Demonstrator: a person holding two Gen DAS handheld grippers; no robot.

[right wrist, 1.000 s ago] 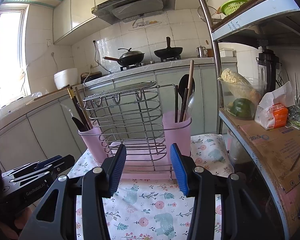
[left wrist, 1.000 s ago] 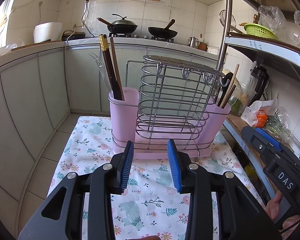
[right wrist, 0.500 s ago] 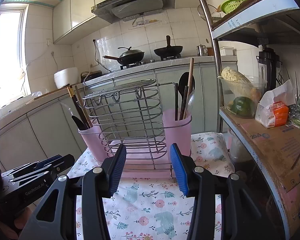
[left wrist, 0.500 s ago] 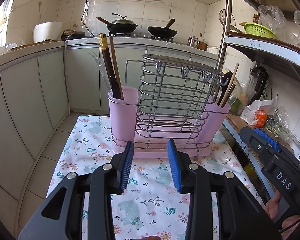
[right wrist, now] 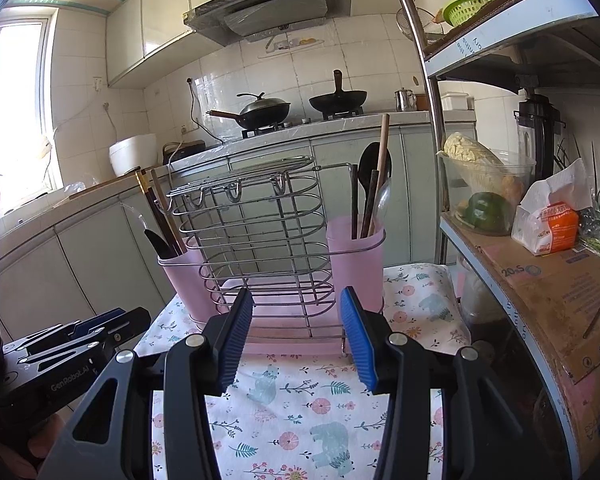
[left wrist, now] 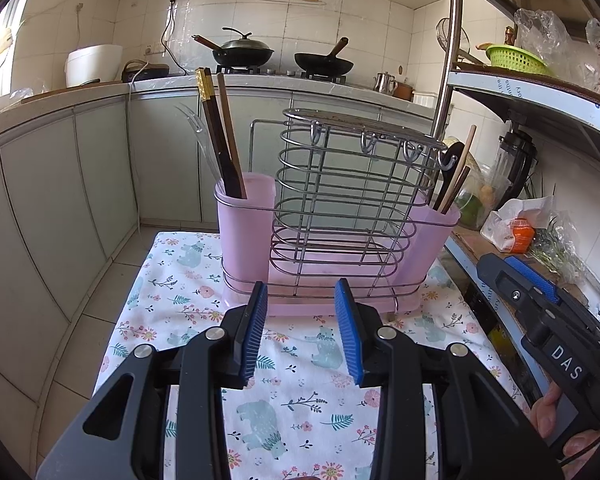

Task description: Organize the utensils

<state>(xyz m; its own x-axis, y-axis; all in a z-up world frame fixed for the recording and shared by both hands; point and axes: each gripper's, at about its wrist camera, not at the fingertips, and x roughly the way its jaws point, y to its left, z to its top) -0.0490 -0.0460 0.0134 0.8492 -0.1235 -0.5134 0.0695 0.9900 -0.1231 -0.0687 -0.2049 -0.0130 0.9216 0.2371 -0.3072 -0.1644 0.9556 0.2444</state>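
Left wrist: my left gripper (left wrist: 302, 330) and right gripper (right wrist: 296, 338) both gape, empty. Rack (left wrist: 340, 216) sits just ahead of both; chopsticks (left wrist: 220, 136) and spoons (right wrist: 374, 188) already stand in its cups. Nothing loose visible, likely nearly done. Only the right wrist view shows a knife (right wrist: 158, 240).

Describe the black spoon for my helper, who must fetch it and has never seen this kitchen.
On the table with the floral cloth stands a wire rack flanked by two pink cups. Go to the cup nearer the metal shelving. Among its utensils, the black spoon is the one with the broad, dark, oval bowl pointing up beside a taller pale wooden stick.
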